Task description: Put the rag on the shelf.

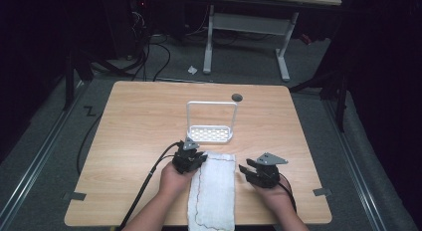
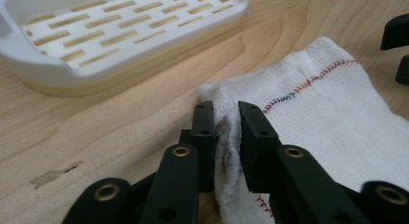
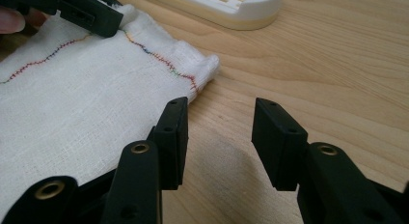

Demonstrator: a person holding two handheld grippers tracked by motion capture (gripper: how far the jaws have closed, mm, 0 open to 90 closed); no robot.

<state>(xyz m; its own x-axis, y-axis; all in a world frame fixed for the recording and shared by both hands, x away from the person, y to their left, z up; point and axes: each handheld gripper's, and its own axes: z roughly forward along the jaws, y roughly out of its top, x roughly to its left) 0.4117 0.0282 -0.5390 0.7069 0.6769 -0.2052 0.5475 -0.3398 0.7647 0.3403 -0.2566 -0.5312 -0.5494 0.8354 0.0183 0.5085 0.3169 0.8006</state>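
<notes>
A long white woven cloth with a wavy line of coloured stitching (image 1: 213, 188) lies flat on the light wooden table (image 1: 134, 131), near the front edge, between the person's two hands. Its far end stops just short of a white plastic tray with slots in its floor and a tall wire handle (image 1: 210, 134).

The left claw (image 2: 225, 119) sits at the far left corner of the cloth. Its two black jaws are almost together, and they pinch a bunched fold of the cloth's edge between them.

The right claw (image 3: 219, 122) is beside the cloth's right edge, close to the far right corner. Its jaws stand wide apart with bare table between them. One jaw is right at the cloth's edge, and this claw grips nothing.
</notes>
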